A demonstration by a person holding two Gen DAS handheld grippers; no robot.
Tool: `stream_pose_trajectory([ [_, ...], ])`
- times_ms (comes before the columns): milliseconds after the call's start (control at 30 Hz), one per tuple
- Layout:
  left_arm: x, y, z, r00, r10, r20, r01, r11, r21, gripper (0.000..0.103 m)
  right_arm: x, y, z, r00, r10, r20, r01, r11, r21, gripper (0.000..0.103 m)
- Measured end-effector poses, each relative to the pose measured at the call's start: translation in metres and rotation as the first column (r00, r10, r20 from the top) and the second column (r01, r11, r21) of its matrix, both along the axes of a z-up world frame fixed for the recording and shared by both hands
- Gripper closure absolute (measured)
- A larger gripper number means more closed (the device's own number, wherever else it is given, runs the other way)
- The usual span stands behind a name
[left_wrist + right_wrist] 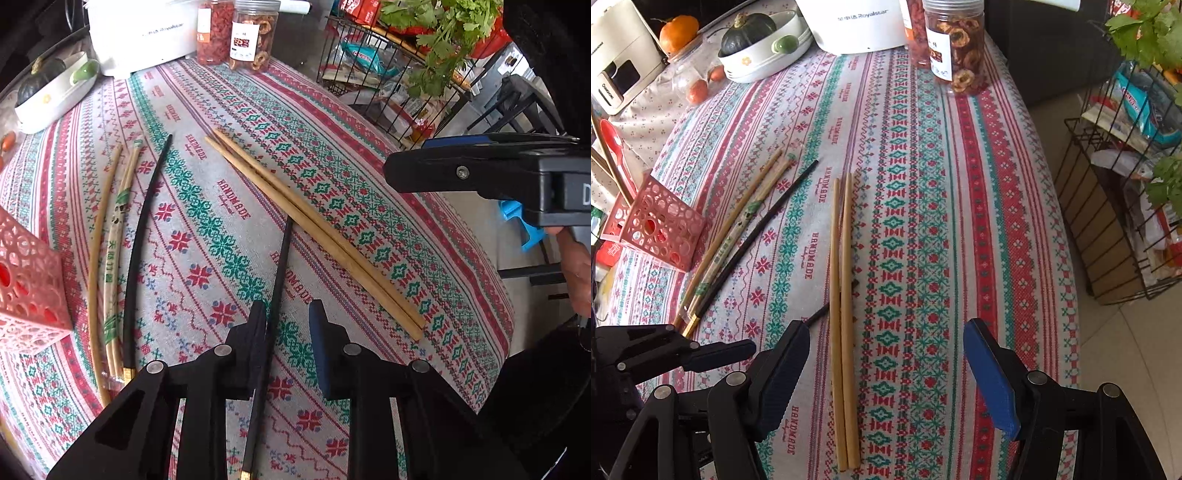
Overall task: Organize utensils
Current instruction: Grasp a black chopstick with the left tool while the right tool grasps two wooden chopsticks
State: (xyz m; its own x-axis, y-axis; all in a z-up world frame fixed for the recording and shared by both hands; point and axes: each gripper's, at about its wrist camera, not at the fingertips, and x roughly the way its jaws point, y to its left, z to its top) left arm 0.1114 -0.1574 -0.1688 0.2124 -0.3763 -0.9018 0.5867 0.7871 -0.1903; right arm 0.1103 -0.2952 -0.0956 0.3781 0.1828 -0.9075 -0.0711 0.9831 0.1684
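Observation:
A pair of tan wooden chopsticks (317, 236) lies on the patterned tablecloth, also in the right wrist view (842, 314). My left gripper (288, 317) is open with a black chopstick (275, 295) lying between its fingers, close to the left pad. My right gripper (886, 343) is wide open, low over the tan pair, and shows from the side in the left wrist view (443, 166). Another black chopstick (144, 229), a wrapped bamboo pair (118, 236) and a single tan stick (96, 251) lie near the pink perforated holder (26, 291).
A white bowl with a squash (761, 44), a white appliance (857, 22) and snack jars (956, 48) stand at the table's far end. A black wire rack (1123, 206) with packets stands off the right edge. The pink holder also shows at left (661, 229).

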Motion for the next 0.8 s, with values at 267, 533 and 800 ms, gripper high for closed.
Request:
stream_pose_trajectory([
  [267,0.017,-0.014,-0.009,0.998,0.023,0.063,-0.025,0.999,0.035,0.097,0.007,-0.010,-0.008,0.999,-0.045,-0.019,0.045,0.999,-0.010,0.029],
  [533,0.014,0.021,0.003,0.992,0.120,0.034,-0.122,0.992,0.043,0.098,0.019,-0.009,-0.011,0.997,-0.066,-0.030,0.066,0.998,-0.016,0.029],
  [800,0.004,0.061,0.027,0.984,0.176,-0.010,-0.175,0.982,0.068,0.098,0.030,0.008,-0.007,0.999,-0.047,-0.020,0.047,0.998,0.035,0.031],
])
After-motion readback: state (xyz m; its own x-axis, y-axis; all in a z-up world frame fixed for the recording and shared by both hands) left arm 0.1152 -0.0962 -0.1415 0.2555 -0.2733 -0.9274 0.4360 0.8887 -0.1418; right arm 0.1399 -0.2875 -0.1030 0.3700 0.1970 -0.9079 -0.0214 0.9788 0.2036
